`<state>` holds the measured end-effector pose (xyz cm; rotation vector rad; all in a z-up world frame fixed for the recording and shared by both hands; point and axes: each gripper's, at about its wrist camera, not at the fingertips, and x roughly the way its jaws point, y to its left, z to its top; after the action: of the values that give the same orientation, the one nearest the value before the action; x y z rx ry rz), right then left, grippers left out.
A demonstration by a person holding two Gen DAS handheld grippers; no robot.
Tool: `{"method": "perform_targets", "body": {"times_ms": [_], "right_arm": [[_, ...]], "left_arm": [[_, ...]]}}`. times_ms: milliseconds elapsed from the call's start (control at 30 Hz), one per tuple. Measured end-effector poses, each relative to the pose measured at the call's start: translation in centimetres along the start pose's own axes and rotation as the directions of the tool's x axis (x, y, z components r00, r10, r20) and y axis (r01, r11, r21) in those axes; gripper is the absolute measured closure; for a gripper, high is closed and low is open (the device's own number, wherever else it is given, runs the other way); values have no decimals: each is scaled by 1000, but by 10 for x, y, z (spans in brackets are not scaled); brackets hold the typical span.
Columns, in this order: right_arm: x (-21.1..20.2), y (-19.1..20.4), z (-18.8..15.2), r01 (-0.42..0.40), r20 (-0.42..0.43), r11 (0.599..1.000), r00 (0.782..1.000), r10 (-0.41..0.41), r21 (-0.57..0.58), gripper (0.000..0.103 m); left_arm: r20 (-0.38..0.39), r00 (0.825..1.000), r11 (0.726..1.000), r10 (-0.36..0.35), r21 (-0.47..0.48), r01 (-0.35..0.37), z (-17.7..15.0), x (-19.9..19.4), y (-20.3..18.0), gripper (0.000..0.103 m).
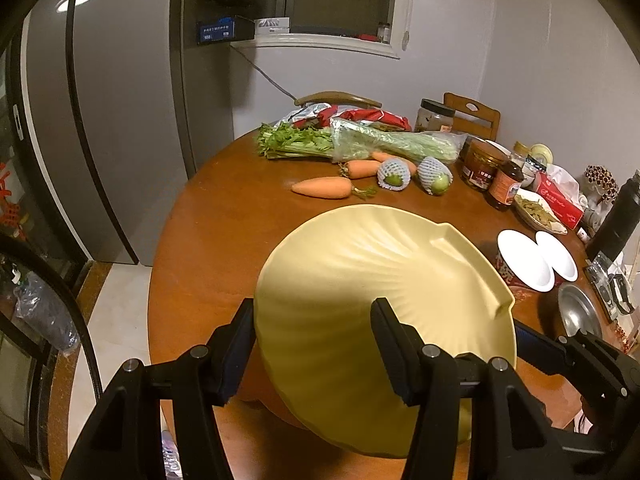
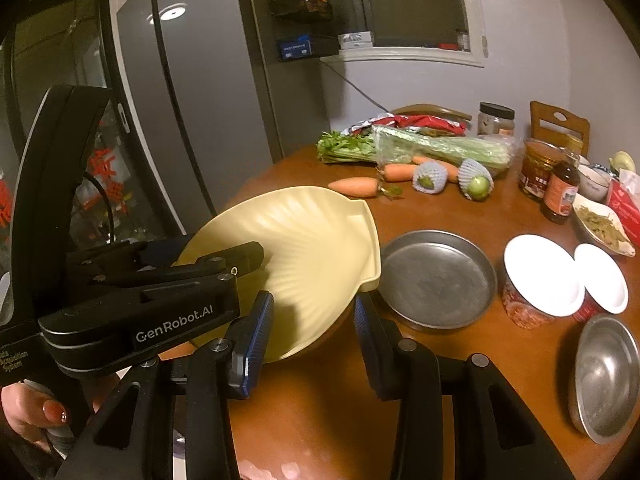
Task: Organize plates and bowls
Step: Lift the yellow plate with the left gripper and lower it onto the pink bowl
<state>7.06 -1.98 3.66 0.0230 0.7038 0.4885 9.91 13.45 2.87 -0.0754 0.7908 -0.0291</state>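
A pale yellow shell-shaped plate (image 1: 360, 280) is tilted above the brown round table (image 1: 224, 240). My left gripper (image 1: 316, 324) is shut on the plate's near edge, one finger above and one below. In the right wrist view the plate (image 2: 312, 240) is at left with the left gripper (image 2: 224, 264) clamped on it. My right gripper (image 2: 314, 320) is open and empty, its fingers by the plate's near right edge. A round metal pan (image 2: 436, 280), two red bowls with white insides (image 2: 540, 276) (image 2: 604, 280) and a steel bowl (image 2: 608, 372) sit on the table.
Celery (image 1: 360, 144), carrots (image 1: 324, 188), net-wrapped fruit (image 1: 394, 176), jars (image 1: 480, 164), a sauce bottle (image 1: 506, 186), a dish of greens (image 1: 538, 210) and a red tissue box (image 1: 558, 200) crowd the table's far side. A grey fridge (image 1: 120, 120) stands left.
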Motion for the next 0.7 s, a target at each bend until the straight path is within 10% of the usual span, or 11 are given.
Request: {"method": "perform_targets", "body": {"times_ms": [700], "right_arm": [[56, 5, -12, 10, -80, 1000, 997, -8, 20, 60]], "left_arm": [[-103, 995, 1000, 18, -8, -19, -14, 60, 22, 46]]}}
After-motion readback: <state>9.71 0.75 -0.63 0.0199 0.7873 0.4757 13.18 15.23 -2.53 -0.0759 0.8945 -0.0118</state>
